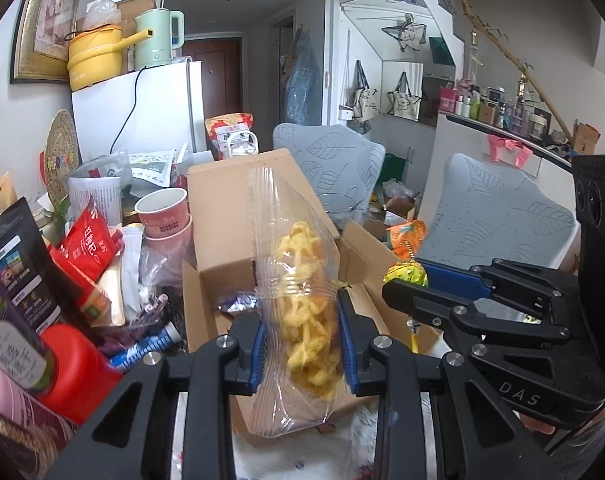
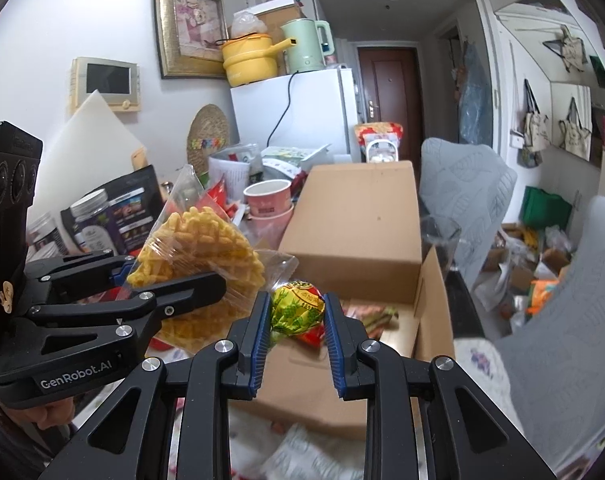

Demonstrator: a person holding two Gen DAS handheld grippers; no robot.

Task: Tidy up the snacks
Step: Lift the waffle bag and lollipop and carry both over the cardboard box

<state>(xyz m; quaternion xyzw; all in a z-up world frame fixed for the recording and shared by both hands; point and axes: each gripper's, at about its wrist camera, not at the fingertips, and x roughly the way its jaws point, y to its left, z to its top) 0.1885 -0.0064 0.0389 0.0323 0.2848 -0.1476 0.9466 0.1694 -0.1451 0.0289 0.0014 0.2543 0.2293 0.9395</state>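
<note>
Left wrist view: left tool [image 1: 304,344] clamped on a clear bag of yellow waffle snacks [image 1: 302,300], right tool [image 1: 412,280] clamped on a yellow-green wrapped snack [image 1: 407,273], both held over an open cardboard box [image 1: 222,216].

Waffle bag stands upright between the blue pads [image 1: 258,354], its top sticking up in front of the box's raised flap. Right wrist view shows the wrapped snack [image 2: 298,307] pinched between the right tool's [image 2: 297,330] pads, above the box [image 2: 354,220] interior, where a few packets lie on the bottom. The left tool [image 2: 190,284] sits to the left with the waffle bag [image 2: 200,256]. Box is on a crowded counter [image 1: 302,458]; pink paper cups [image 1: 166,214], red snack pouch [image 1: 88,242], dark pouches and jars piled to its left. White fridge [image 1: 142,108] behind, with yellow pot [image 1: 96,56] and green kettle [image 1: 158,38] on top. Grey leaf-pattern chairs [image 1: 334,164] right of the box.
</note>
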